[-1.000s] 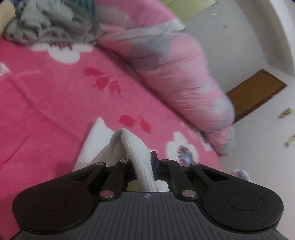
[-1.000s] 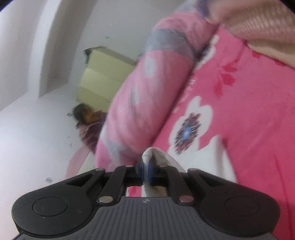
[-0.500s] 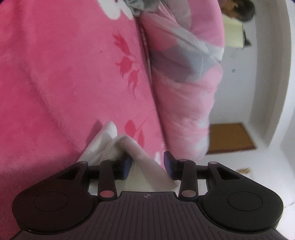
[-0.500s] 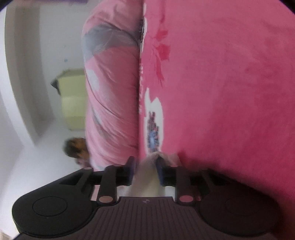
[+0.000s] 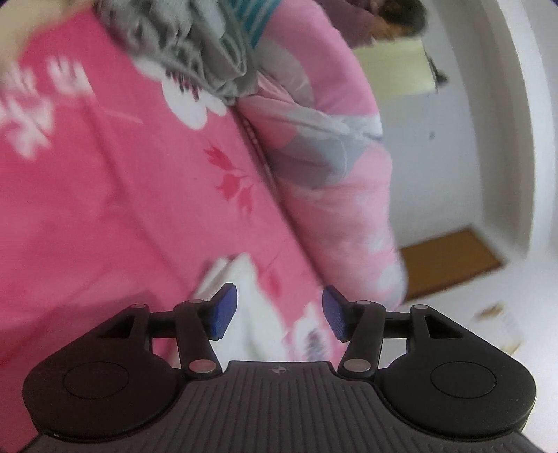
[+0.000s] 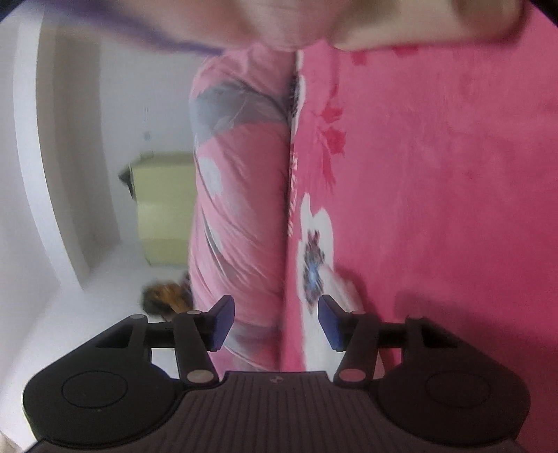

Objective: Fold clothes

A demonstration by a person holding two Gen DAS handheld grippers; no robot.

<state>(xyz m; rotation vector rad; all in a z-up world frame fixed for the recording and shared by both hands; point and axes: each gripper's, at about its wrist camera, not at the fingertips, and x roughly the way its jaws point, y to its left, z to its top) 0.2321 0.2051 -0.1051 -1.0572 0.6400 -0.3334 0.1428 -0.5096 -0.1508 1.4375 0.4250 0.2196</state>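
Note:
A white garment [image 5: 249, 306] lies on the pink flowered bedspread [image 5: 104, 195], blurred by motion. My left gripper [image 5: 275, 312] hangs open just above it, nothing between its blue pads. In the right wrist view my right gripper [image 6: 275, 317] is open too, over the bedspread [image 6: 436, 195] near the rolled quilt. A pale patch [image 6: 348, 289] beside its right pad may be the same white cloth; I cannot tell. A grey patterned pile of clothes [image 5: 188, 41] lies at the far end of the bed.
A rolled pink and grey quilt [image 5: 327, 167] runs along the bed's edge, also the quilt [image 6: 240, 195] in the right view. A person [image 5: 394, 21] sits beyond it by a yellow-green cabinet [image 6: 164, 209]. A blurred pinkish cloth [image 6: 314, 21] fills the top of the right view. White floor beyond.
Both grippers have let go of the white garment and opened wide. The garment now lies on the bedspread. Both cameras have swung and lifted away.

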